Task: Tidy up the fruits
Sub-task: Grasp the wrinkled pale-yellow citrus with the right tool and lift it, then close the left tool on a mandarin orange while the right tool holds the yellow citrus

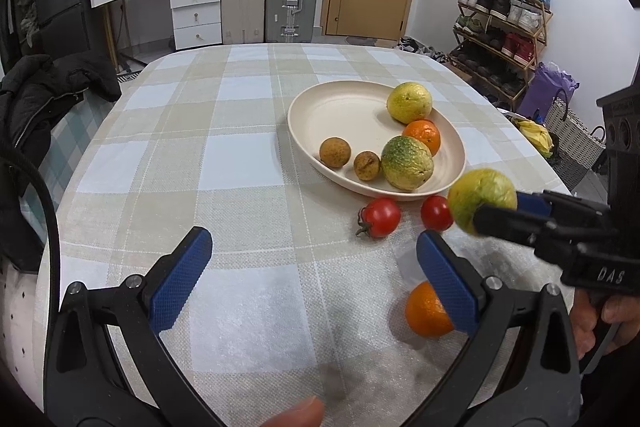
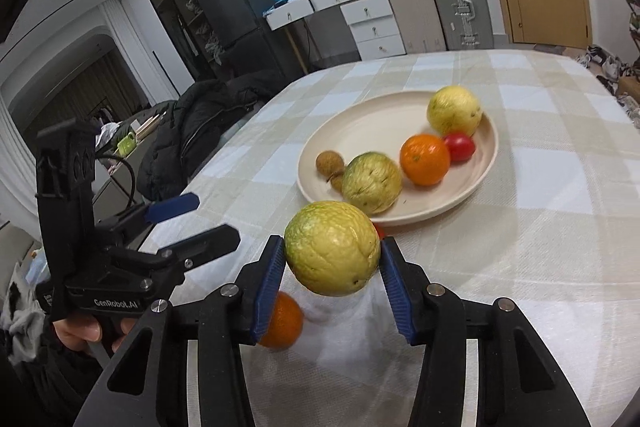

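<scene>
Right wrist view: a yellow-green guava [image 2: 332, 247] is clamped between the blue pads of the right gripper [image 2: 333, 269] and held above the checked tablecloth [image 2: 520, 267], near the cream plate [image 2: 320, 147]. Already gathered on the plate are two guavas, an orange, a tomato and two small brown fruits. The left gripper [image 1: 314, 279] is held wide apart and empty. Two tomatoes [image 1: 380, 217] and an orange [image 1: 426, 311] are left on the cloth, so roughly half appears done.
</scene>
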Action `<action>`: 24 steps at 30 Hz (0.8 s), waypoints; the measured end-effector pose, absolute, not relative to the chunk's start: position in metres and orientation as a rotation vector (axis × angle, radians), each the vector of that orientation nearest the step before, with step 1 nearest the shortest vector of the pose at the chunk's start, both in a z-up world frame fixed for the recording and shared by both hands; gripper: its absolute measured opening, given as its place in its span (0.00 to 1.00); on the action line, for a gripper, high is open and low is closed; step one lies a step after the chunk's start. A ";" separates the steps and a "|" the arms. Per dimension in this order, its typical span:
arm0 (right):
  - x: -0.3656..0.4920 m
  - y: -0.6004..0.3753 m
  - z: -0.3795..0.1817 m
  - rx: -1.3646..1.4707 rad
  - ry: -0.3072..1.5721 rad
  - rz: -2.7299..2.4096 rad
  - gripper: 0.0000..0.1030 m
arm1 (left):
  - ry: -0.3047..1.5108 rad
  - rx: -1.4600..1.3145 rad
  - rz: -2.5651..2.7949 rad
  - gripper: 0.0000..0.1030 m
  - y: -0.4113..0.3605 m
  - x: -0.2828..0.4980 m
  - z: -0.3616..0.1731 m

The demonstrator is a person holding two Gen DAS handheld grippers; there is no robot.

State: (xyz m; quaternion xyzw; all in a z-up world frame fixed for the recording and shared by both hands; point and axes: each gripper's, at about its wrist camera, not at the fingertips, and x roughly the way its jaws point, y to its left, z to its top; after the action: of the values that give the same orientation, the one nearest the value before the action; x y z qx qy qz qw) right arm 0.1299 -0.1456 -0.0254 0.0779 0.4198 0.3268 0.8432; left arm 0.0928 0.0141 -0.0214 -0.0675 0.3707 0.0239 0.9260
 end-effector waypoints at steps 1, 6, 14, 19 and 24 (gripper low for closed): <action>0.130 -0.148 -0.024 0.163 0.881 0.683 0.48 | 0.763 -0.136 0.042 0.99 0.013 0.093 -0.021; 0.134 -0.158 -0.020 0.174 0.877 0.667 0.48 | 0.798 -0.087 -0.027 0.99 -0.003 0.093 -0.025; 0.135 -0.163 -0.017 0.177 0.871 0.659 0.48 | 0.859 0.026 -0.154 0.93 -0.037 0.091 -0.037; 0.135 -0.163 -0.017 0.177 0.872 0.657 0.48 | 0.886 0.065 -0.209 0.85 -0.050 0.088 -0.044; 0.136 -0.162 -0.018 0.177 0.874 0.657 0.48 | 0.913 0.097 -0.248 0.67 -0.058 0.085 -0.053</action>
State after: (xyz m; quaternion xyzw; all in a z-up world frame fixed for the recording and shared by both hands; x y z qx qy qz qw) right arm 0.1357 -0.1623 -0.0181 0.0841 0.4148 0.3119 0.8506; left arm 0.0852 -0.0583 -0.0526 0.0469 0.4395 -0.1195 0.8890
